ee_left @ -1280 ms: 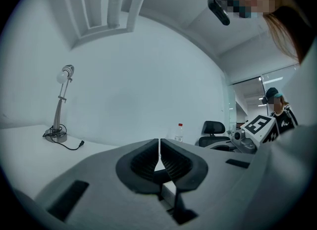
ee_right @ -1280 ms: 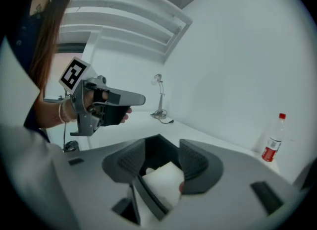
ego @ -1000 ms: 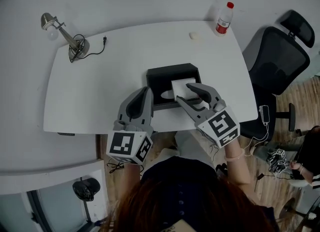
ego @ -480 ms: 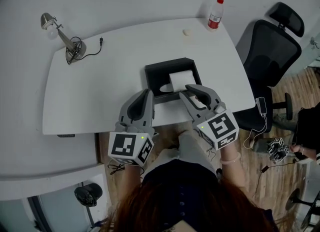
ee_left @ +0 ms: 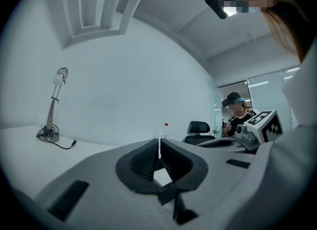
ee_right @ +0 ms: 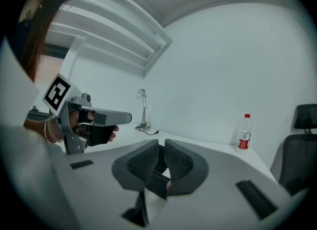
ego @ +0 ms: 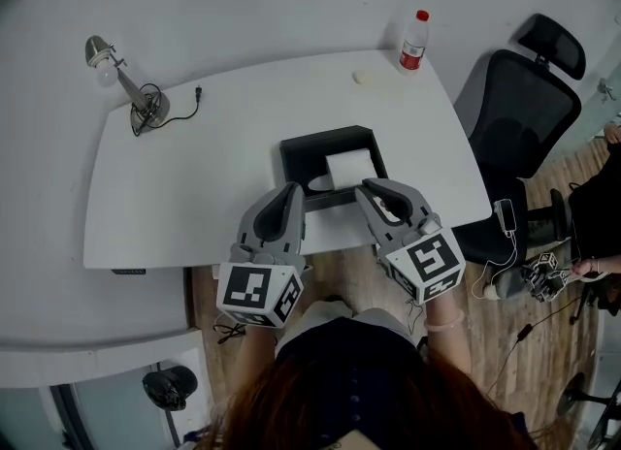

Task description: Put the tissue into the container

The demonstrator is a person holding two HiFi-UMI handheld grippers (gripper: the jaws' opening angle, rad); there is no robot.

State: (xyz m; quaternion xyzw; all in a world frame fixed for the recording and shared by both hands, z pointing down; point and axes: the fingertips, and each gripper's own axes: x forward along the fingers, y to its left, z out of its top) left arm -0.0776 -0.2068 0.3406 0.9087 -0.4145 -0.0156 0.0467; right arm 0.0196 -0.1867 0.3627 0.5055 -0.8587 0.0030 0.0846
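A black container (ego: 330,136) stands near the front of the white table (ego: 194,176), with the white tissue (ego: 349,167) lying inside it. My right gripper (ego: 375,187) hovers just in front of the container; its jaws are closing, almost together, with nothing between them (ee_right: 161,155). My left gripper (ego: 288,189) is beside it at the container's front left corner, shut and empty (ee_left: 159,149). In the right gripper view a hand holds the left gripper (ee_right: 94,122).
A desk lamp (ego: 121,80) with its cord stands at the table's back left. A water bottle (ego: 413,41) and a small white object (ego: 361,77) sit at the back right. A black office chair (ego: 524,109) is to the right, cables (ego: 539,278) on the floor.
My right gripper has pulled back from over the tissue towards the table's front edge, and its jaws have narrowed. The tissue stays in the container. The left gripper has barely moved.
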